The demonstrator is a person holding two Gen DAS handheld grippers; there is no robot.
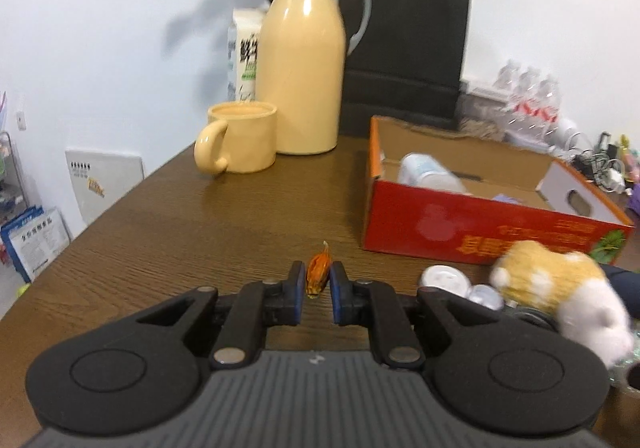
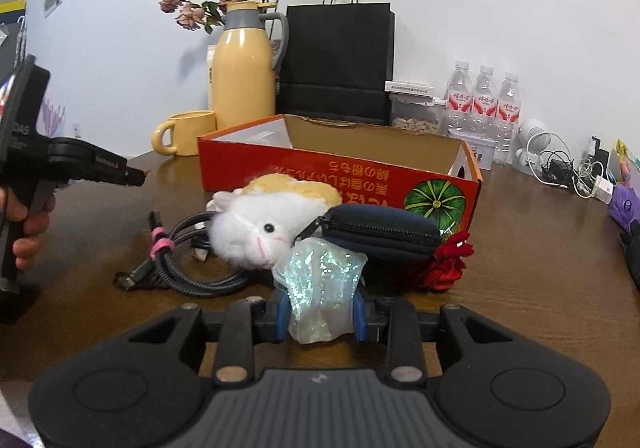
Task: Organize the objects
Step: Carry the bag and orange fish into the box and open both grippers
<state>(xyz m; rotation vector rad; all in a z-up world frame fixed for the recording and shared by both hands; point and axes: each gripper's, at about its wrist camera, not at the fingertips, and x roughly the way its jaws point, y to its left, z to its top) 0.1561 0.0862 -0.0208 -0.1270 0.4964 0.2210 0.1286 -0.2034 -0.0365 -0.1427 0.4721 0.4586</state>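
In the left wrist view my left gripper is shut on a small orange wrapped candy, held above the brown table. The red cardboard box stands ahead and to the right, with a white bottle lying in it. In the right wrist view my right gripper is shut on a crinkly iridescent plastic packet. Just beyond it lie a white and tan plush toy, a dark zip pouch, a red fabric flower and coiled black cables. The left gripper shows at the far left, held by a hand.
A yellow thermos jug and yellow mug stand at the back left of the table, with dried flowers and a black paper bag behind. Water bottles, chargers and wires crowd the back right.
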